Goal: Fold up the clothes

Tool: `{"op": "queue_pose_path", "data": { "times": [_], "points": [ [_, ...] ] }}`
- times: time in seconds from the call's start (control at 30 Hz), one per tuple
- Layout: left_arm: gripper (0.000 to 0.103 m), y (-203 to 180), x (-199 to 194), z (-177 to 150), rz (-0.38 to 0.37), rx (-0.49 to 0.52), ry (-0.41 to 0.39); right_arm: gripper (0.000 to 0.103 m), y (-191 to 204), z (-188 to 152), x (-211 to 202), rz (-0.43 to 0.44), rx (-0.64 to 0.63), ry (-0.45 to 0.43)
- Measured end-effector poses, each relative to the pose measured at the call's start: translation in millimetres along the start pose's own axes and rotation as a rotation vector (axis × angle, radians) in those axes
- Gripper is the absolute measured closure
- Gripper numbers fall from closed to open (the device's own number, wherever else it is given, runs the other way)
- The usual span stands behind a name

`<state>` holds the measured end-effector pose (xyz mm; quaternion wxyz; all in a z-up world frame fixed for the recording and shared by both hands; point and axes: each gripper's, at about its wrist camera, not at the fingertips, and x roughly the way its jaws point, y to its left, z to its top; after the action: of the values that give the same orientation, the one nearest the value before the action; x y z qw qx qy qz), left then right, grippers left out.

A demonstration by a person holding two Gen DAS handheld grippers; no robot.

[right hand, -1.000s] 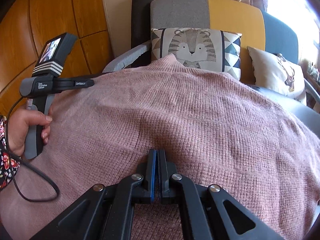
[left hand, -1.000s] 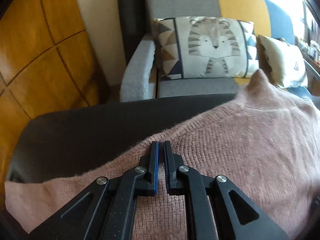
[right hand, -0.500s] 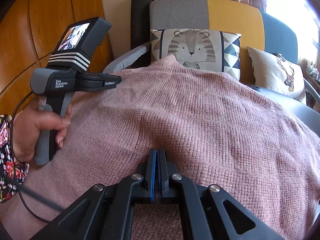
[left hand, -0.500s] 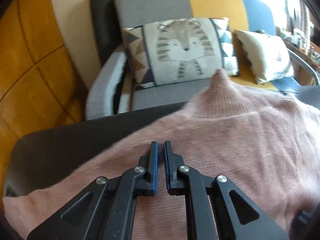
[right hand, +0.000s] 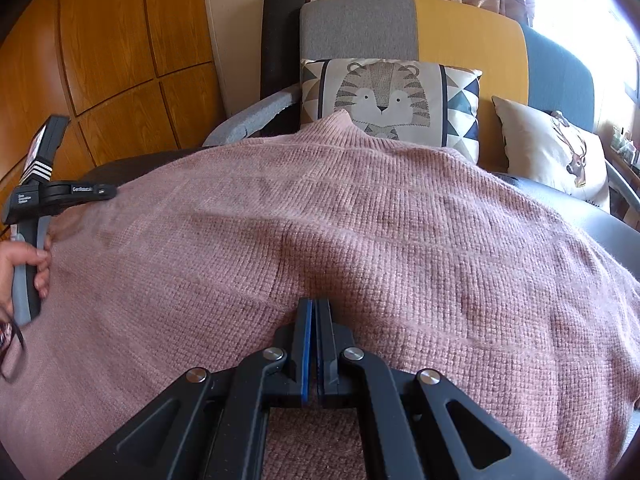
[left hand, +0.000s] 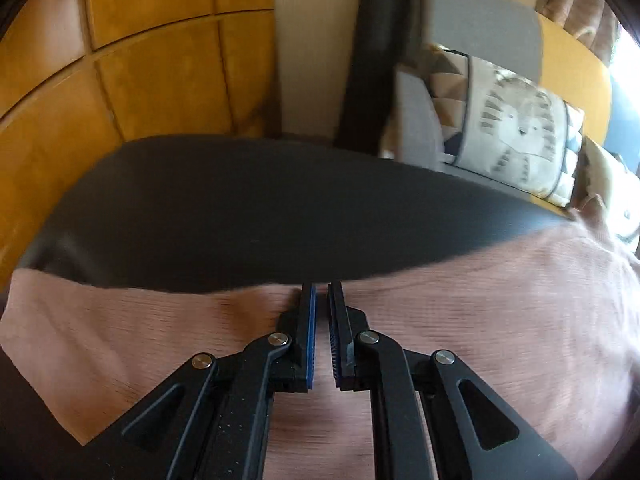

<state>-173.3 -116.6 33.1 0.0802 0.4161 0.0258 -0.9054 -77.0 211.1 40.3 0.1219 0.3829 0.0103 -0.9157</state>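
Pink knitted sweater (right hand: 360,240) lies spread across the dark padded tabletop (left hand: 260,208). Since a second ago the left gripper (left hand: 322,332) has swung out to its left edge, jaws nearly together, empty; the right gripper (right hand: 314,344) stays clamped shut, apparently pinning fabric, likely preparing a side fold.

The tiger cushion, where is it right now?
In the right wrist view the tiger cushion leans on the grey sofa back, upper centre, just behind the pink sweater and left of the deer cushion.
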Motion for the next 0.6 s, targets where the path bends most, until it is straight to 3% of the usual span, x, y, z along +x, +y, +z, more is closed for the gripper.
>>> {"op": "queue_pose_path", "data": {
  "times": [0.13, 0.23, 0.27, 0.4, 0.53, 0.6],
  "points": [
    [0.094, 23.2, -2.1, -3.5, 0.044, 0.049, -0.003, 0.103, -1.0, 0.3, 0.4, 0.001, -0.001, 0.000],
    [0.094, 48.0, -18.8, -10.3, 0.017, -0.026, -0.030, 0.103, -1.5, 0.6, 0.3, 0.001, -0.002, 0.001],
    [0.094, 59.4, -27.9, -16.2, -0.013, -0.079, -0.047, 0.103, -1.7, 1.1, 0.2, 0.001, -0.003, 0.001],
    [0.094, 74.7, -71.5, -57.7, -0.257, -0.235, -0.111, 0.103, -2.0, 0.8, 0.0, 0.004, -0.001, 0.001],
    [0.094, 34.5, -88.4, -90.1, -0.374, -0.090, -0.097, 0.103, -0.4, 0.5, -0.2, 0.004, -0.002, 0.001],
    [0.094, 11.3, -87.4, -95.3, -0.364, -0.008, -0.078, 0.103, 0.2, 0.8, -0.3, 0.003, -0.003, 0.002]
  ]
}}
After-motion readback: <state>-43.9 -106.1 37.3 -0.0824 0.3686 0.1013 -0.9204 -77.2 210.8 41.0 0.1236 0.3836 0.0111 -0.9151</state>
